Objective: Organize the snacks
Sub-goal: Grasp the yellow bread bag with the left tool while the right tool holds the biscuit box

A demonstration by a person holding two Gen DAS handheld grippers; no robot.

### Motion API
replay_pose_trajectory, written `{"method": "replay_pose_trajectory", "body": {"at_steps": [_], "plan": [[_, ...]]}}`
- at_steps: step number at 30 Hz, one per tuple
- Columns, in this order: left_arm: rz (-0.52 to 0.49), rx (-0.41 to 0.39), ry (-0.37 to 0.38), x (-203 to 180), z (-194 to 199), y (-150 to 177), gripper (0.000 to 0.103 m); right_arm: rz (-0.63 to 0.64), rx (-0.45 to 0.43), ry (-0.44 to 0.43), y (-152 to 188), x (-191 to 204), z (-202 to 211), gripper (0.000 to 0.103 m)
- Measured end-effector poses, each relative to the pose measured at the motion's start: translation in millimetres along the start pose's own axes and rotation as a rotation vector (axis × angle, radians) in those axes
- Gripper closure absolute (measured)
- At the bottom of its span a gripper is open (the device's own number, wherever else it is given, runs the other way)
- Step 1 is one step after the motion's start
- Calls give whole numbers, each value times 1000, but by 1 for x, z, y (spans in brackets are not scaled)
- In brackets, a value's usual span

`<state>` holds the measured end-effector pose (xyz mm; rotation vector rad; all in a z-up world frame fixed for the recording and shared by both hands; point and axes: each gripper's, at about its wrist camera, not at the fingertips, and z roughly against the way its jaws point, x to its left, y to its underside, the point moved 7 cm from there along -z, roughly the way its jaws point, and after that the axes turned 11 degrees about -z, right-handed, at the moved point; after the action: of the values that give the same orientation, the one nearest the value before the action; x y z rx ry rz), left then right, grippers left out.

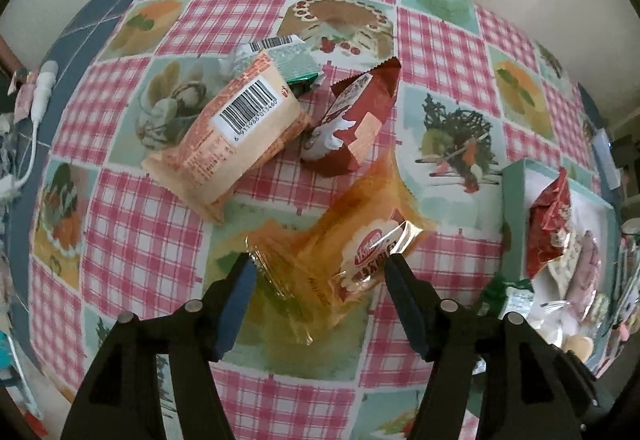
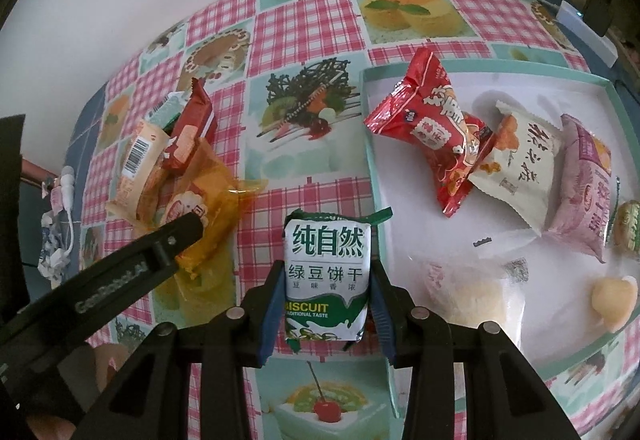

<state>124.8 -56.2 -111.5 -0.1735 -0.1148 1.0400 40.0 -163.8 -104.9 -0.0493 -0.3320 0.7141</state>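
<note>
My left gripper is open, its fingers either side of an orange see-through snack packet lying on the tablecloth; the packet also shows in the right wrist view. My right gripper is shut on a green-and-white biscuit packet, held at the left rim of the teal tray. The tray holds a red packet, a cream packet, a pink packet and a pale bun packet.
A peach barcode packet, a dark red packet and a mint packet lie in a pile beyond the orange one. The tray is at the right. A white cable lies at the table's left edge.
</note>
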Motion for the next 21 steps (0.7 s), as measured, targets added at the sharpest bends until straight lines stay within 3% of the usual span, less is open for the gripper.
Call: {"method": "replay_pose_trajectory", "body": {"at_steps": [3, 10, 17, 21], "plan": [[15, -18, -6, 2, 3, -7, 29, 2, 8, -2, -1, 1, -3, 61], [80, -91, -16, 17, 20, -20, 28, 4, 15, 2, -1, 3, -7, 61], [218, -6, -45, 45, 6, 1, 28, 4, 17, 1, -1, 4, -8, 61], [223, 31, -39, 48, 1, 11, 28, 8, 16, 3, -1, 3, -8, 61]]}}
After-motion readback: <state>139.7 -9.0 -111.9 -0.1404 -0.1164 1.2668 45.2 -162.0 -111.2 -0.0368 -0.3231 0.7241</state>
